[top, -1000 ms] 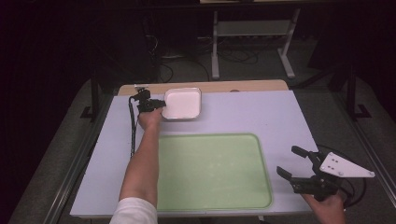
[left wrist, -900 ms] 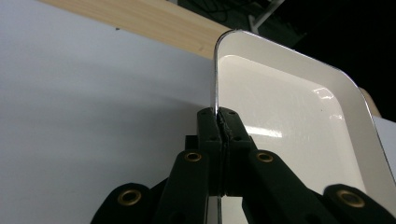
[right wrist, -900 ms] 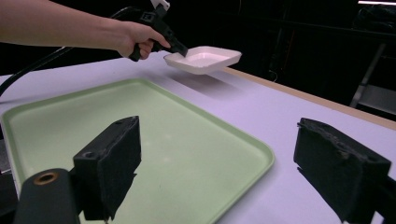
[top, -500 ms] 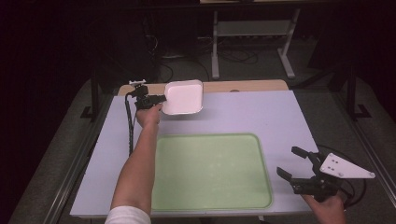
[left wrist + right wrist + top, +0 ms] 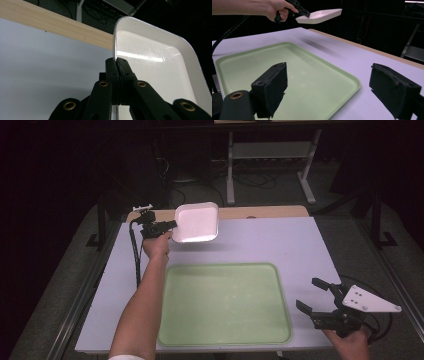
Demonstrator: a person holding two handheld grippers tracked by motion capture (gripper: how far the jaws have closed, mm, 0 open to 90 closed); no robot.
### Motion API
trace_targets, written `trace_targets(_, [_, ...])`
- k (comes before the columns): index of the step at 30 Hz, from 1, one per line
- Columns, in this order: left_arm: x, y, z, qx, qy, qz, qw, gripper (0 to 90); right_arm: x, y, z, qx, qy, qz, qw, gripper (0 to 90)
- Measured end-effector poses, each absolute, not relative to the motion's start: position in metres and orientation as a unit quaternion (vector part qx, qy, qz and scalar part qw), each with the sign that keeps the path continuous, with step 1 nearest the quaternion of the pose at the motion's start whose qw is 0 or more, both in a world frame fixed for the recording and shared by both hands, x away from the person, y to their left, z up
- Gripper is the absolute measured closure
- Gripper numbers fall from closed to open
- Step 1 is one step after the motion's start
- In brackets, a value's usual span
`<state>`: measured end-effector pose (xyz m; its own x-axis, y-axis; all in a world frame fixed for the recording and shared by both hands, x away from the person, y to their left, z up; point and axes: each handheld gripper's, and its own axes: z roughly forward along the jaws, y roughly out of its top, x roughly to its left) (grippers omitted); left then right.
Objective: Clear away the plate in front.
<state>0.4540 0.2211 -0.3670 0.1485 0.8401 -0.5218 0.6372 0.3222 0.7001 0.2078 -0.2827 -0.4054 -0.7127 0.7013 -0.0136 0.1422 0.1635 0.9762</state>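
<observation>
Left claw (image 5: 170,225), jaws pinched on the rim of the white tray (image 5: 196,222), has lifted it clear of the surface (image 5: 260,240) since the earlier frame; it now hangs above the far edge. Right claw (image 5: 315,297) unmoved, jaws wide, empty, beside the green tray (image 5: 225,302). White tray's underside hidden.

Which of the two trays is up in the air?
The small white tray. The left gripper pinches its rim and holds it clear above the table, casting a shadow below. The large green tray lies flat on the table near the open right gripper.
</observation>
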Motion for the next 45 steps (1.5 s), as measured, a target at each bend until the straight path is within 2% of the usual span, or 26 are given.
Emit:
trace_targets(11, [0.431, 0.22, -0.355, 0.577, 0.632, 0.105, 0.507, 88.9, 0.207, -0.282, -0.406, 0.292, 0.723, 0.577, 0.243, 14.0])
trace_targets(25, [0.394, 0.215, -0.368, 0.585, 0.624, 0.087, 0.511, 88.9, 0.203, -0.278, -0.404, 0.29, 0.72, 0.579, 0.249, 13.9])
trace_targets(35, [0.368, 0.214, -0.373, 0.579, 0.63, 0.116, 0.505, 88.9, 0.203, -0.278, -0.404, 0.291, 0.723, 0.575, 0.249, 13.9])
trace_targets(45, [0.349, 0.209, -0.383, 0.573, 0.626, 0.082, 0.523, 88.9, 0.203, -0.276, -0.404, 0.289, 0.725, 0.574, 0.248, 14.0])
